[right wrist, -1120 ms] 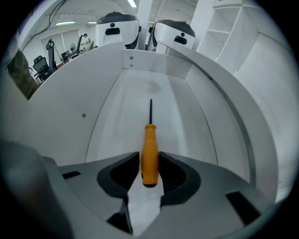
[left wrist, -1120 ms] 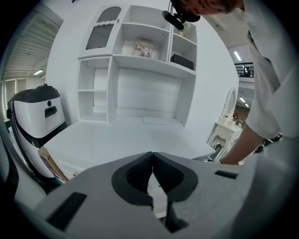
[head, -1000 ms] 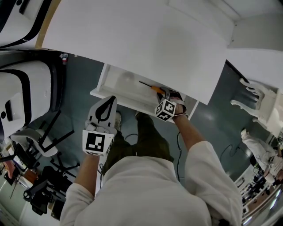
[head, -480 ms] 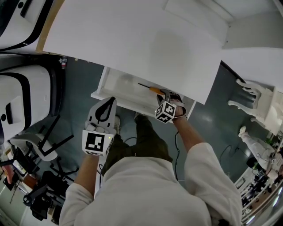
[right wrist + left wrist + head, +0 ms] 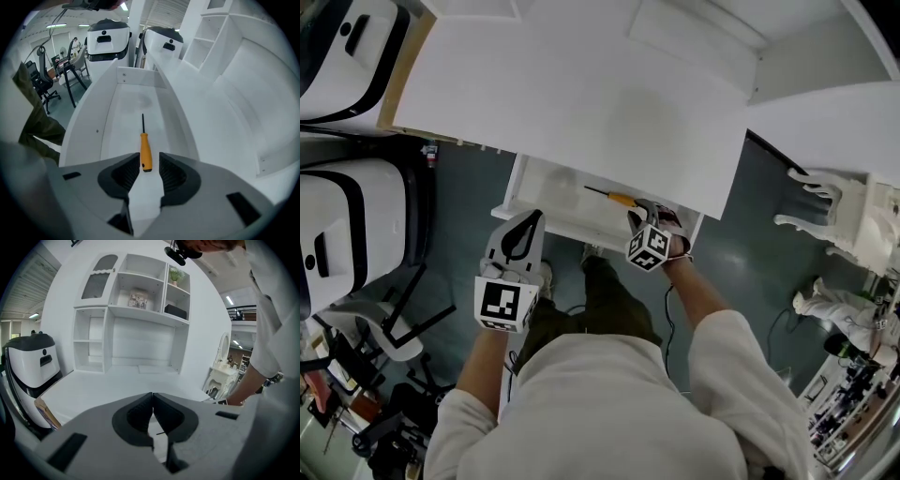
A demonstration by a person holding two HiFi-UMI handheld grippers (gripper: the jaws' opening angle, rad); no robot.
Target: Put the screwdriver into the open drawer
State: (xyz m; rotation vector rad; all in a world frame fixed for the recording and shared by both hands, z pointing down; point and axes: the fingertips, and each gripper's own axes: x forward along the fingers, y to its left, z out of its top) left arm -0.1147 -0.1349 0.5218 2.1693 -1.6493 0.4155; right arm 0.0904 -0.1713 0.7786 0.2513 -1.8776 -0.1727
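Fingers of the right gripper point(image 5: 149, 164) stand apart beside the screwdriver point(image 5: 146, 152), which lies mid-frame in the drawer point(image 5: 112, 112). The gripper should back out straight, without nudging it. The left gripper point(image 5: 153, 401) has its fingers together, empty.

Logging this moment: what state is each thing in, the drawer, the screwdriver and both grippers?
Drawer: pulled open.
Screwdriver: lying flat on the drawer floor, handle end between the right gripper's jaws, not gripped.
Right gripper: jaws apart, holding nothing.
Left gripper: jaws together, empty, outside the drawer.
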